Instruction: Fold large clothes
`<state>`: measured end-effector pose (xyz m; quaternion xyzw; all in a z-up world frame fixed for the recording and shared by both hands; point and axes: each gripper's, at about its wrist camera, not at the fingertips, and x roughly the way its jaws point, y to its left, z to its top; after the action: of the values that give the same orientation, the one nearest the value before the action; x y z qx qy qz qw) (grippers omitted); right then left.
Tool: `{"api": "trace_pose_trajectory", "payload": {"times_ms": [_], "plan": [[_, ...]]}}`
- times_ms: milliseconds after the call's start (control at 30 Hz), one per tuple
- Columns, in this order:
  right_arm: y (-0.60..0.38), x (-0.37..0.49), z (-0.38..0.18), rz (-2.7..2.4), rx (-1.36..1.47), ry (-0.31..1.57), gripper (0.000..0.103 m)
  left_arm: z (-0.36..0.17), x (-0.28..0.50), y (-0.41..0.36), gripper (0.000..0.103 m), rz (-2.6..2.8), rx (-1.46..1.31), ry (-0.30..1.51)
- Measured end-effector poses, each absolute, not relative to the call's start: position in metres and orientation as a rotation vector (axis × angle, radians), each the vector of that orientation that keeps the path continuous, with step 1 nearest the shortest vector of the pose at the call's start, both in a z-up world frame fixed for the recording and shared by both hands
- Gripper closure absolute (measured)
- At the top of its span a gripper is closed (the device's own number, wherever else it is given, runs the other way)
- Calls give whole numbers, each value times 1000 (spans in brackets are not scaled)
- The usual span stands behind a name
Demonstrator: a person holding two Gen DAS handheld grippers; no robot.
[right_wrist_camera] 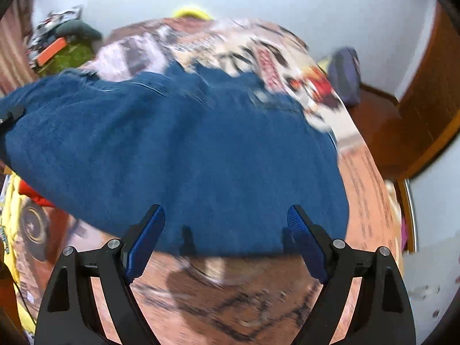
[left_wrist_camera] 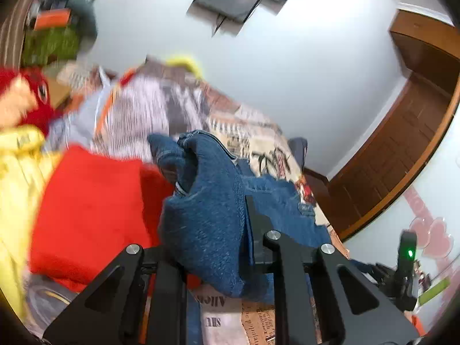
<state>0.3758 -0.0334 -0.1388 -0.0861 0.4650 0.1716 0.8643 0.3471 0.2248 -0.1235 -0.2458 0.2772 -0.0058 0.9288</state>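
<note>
A pair of blue denim jeans [left_wrist_camera: 207,224] lies on a bed with a printed cover [right_wrist_camera: 365,195]. In the left wrist view a bunched fold of the denim rises between the fingers of my left gripper [left_wrist_camera: 221,230], which is shut on it. The cloth hides one finger; the other black finger [left_wrist_camera: 249,215] presses against the fold. In the right wrist view the jeans [right_wrist_camera: 187,149] spread wide across the cover. My right gripper [right_wrist_camera: 224,211] hovers over their near edge, open, with its blue pads [right_wrist_camera: 149,238] far apart and nothing held between them.
Left of the jeans lie a red cloth [left_wrist_camera: 95,210], a yellow garment [left_wrist_camera: 17,178] and a red plush toy [left_wrist_camera: 31,95]. A striped cloth [left_wrist_camera: 138,109] lies further back. A dark bag [right_wrist_camera: 345,72] and a wooden door [left_wrist_camera: 402,149] stand right of the bed.
</note>
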Motion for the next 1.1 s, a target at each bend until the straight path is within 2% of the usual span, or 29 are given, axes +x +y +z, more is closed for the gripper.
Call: {"api": "trace_pose_trajectory", "payload": {"times_ms": [100,300,333,400,533,867,967,1100], "plan": [[4,379,-145,409,-234,979,18,-108,332,228,87,15,-454,519],[64,374,-203,513,-223,1121,18,-116,322,246,87,108,-420,531],[67,373,-211,535,-202,1152,15,-118,323,246,87,126,-415,538],[72,371,-213,549,-214,1144,8,-122,327,246,87,152,-414,554],[62,371,-207,636,-184,1168,9,-113,337,229,87,149,-383,550],[-95,362,-163,473,1,1034,9,-70,383,82,87,-25,-175,533],[-141,361,-159,363,28,1021,9,-77,398,23,88,-130,-140,574],[-197,358,-162,235,66,1035,9,-116,413,-44,88,-318,-102,709]]}}
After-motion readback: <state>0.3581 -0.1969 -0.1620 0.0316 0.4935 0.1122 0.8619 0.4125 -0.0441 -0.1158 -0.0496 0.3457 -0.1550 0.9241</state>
